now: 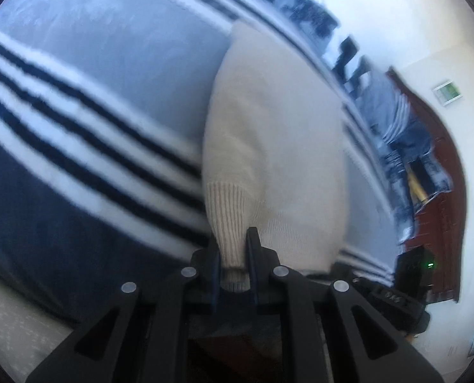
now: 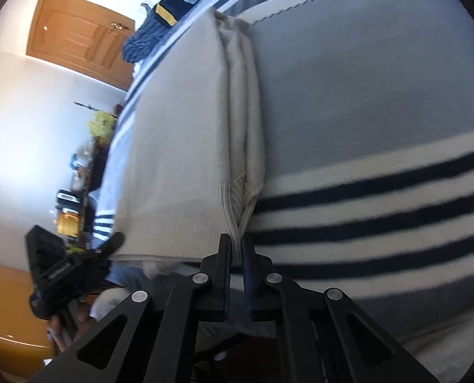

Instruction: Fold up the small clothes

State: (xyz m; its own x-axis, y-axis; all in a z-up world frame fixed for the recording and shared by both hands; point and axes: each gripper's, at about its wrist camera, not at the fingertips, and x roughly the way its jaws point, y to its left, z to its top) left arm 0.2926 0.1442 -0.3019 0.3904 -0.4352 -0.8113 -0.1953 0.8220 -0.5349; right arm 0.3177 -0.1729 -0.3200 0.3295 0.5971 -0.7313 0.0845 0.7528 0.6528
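- Across a soft grey blanket with white bands and thin navy stripes lies one cream knitted garment, lifted at its near end by two black two-finger grippers.
- Left gripper: its jaws are clamped on a ribbed cuff of the cream knit, which bunches between the pads.
- Right gripper: its jaws are pinched nearly together on the ribbed hem corner where several layers meet.
- One garment only; in the right wrist view it shows three or so stacked folds along its right edge.
- Its long axis runs from the grippers away toward the far side of the blanket, narrowing with distance.
- Fabric is fine plain knit, off-white, with ribbing at the held ends.
- At far left in the right view stands one orange-brown wooden door.
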